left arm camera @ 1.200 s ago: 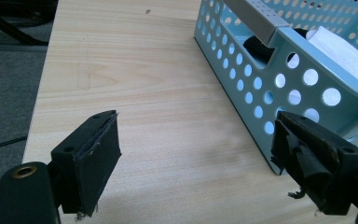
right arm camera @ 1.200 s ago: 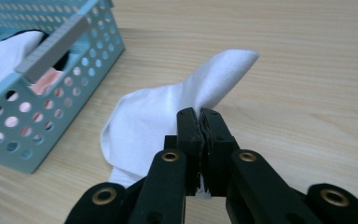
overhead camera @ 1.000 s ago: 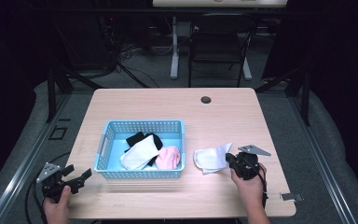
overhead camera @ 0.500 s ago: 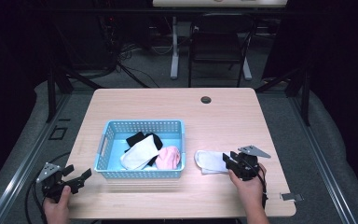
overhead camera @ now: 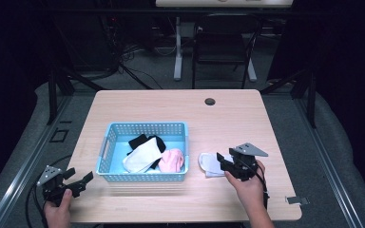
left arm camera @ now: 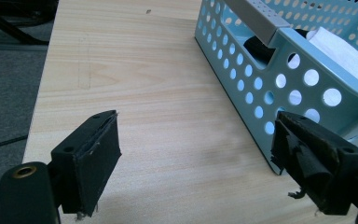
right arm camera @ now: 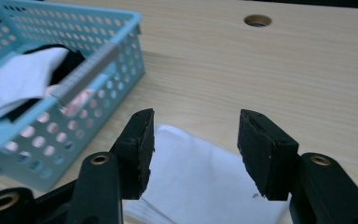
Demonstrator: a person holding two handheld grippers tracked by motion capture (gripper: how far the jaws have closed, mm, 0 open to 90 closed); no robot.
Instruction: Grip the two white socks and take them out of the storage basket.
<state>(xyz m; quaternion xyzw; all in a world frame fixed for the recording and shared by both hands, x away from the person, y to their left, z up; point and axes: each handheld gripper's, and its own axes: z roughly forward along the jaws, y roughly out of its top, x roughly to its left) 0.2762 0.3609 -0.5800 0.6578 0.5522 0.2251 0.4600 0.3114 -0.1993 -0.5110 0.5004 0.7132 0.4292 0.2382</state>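
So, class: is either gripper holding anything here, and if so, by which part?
Nothing is held. The right gripper has just opened above the white cloth lying on the table; the left gripper is open over bare wood.

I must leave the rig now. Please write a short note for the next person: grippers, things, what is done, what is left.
Right gripper: open, jaws have just been opening, nothing pinched; it hangs over the white cloth.
Left gripper: open, holds nothing, near the basket's left front corner.
Things: white cloth lies flat on the table, right of the basket. A white piece, a pink piece and a black piece lie in the basket.
Done: one white cloth laid out.
Left, probably: the three pieces in the basket.
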